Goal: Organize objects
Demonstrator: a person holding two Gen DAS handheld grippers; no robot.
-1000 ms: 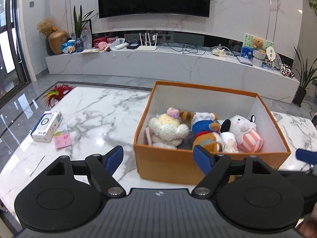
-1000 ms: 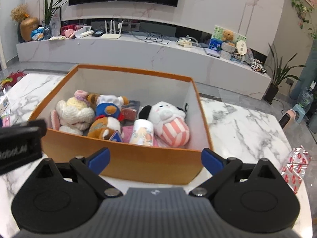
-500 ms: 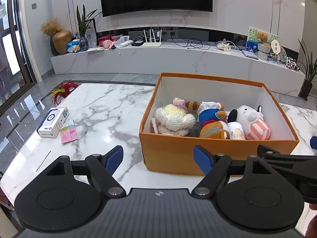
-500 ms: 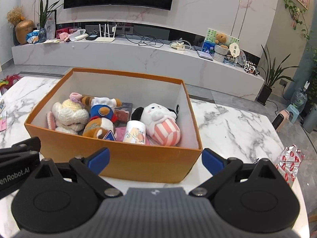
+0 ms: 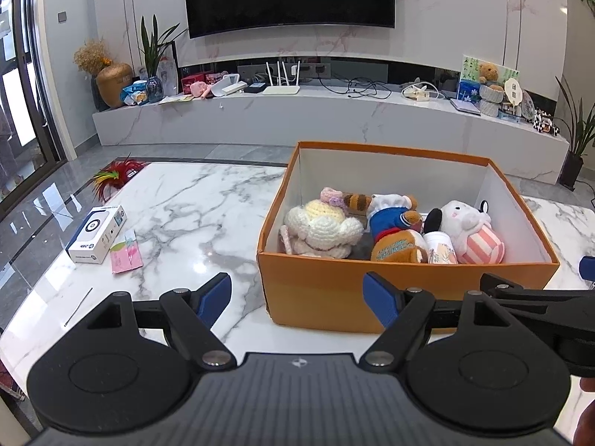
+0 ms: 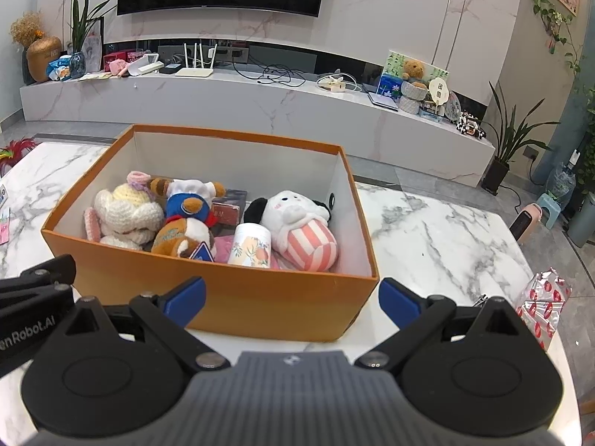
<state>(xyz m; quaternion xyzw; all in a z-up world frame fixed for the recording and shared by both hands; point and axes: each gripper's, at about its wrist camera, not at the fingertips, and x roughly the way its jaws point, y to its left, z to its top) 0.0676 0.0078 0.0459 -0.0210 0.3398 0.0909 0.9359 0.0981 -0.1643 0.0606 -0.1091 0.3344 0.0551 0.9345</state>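
Scene: an orange box (image 6: pixel 260 297) sits on a marble bench (image 5: pixel 186 215), toys packed along its near side
Contents: a cream crochet doll (image 6: pixel 126 215) at left, a brown plush in a blue top (image 6: pixel 186 223) beside it, a printed cup (image 6: pixel 251 245) upright in the middle, a white plush in pink stripes (image 6: pixel 301 230) at right (a dark red flat item lies behind, too hidden to name)
Left tongs (image 5: pixel 297 297): spread apart, holding nothing, poised just short of the box's near left corner
Right tongs (image 6: pixel 292 299): spread apart, holding nothing, level with the box's near wall
Loose items: a white carton (image 5: pixel 97 238) and a pink card (image 5: pixel 126 256) lie well apart from the box on the far-left bench; a red-and-silver packet (image 6: pixel 544 304) rests at the near-right edge
Step in hand: judged to be choosing the next stray item, most of the sorting looking done
Doing it well: take the carton across its short sides with the left tongs, lift clear of the rim, and lower it into the open far half so the cup is not knocked
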